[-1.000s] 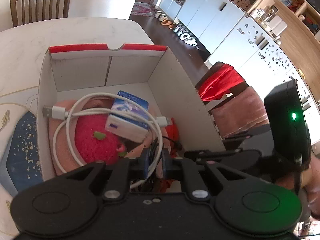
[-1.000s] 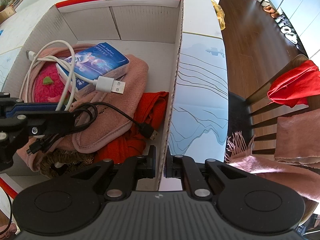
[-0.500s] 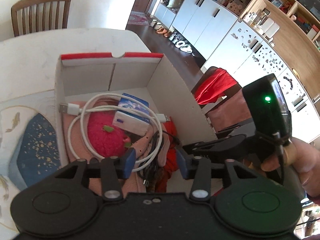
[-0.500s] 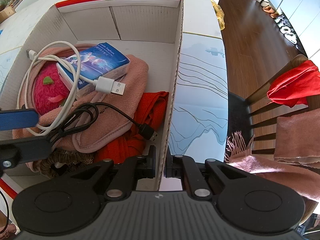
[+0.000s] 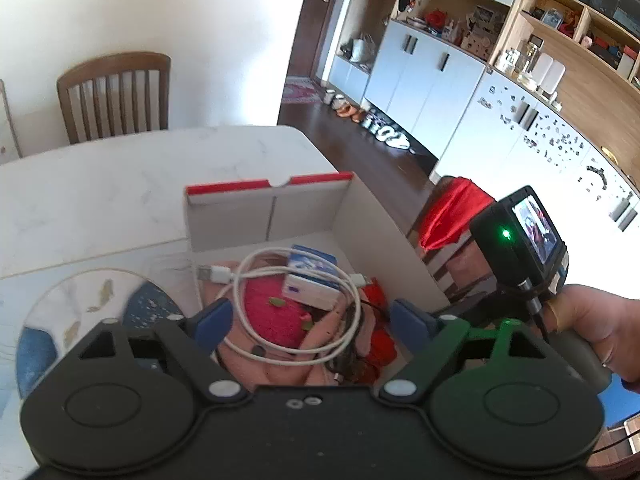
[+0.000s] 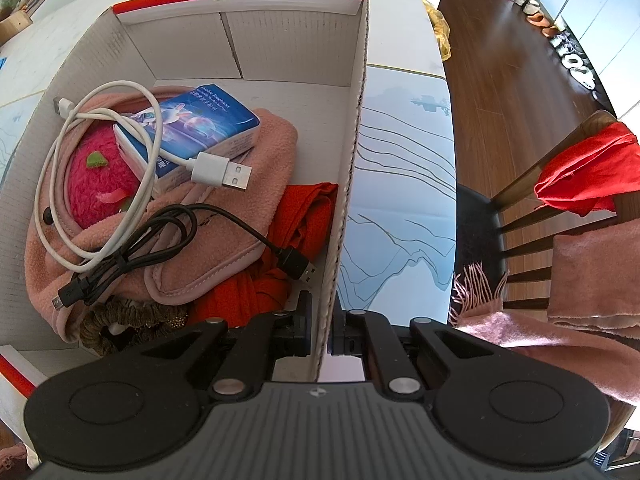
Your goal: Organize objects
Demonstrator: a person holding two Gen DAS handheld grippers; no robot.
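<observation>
White marble table [image 5: 120, 184] fills the left of the left wrist view, with cabinets and a wooden chair [image 5: 114, 94] behind. Nearest the lens in that view, the left gripper [image 5: 310, 322] is spread wide with nothing between its blue pads [image 5: 214, 318]; a second ago it was pinched shut low inside the box, and it has since been raised and drawn back above it. At the bottom of the right wrist view, the right gripper [image 6: 320, 320] is seen clamped on the right wall of the cardboard box [image 6: 352, 128], unchanged from before. Just beyond, lower left in that view, the black cable [image 6: 168, 240] lies released on the pink fleece cloth [image 6: 224, 240], its plug resting over the orange fabric [image 6: 304, 208]. Farther in, the white cable [image 6: 100, 152] is looped over the pink plush [image 6: 96, 180] and the blue tissue pack [image 6: 196, 120]. Beyond the box at right, a red cloth [image 6: 588, 172] is draped on a chair.
</observation>
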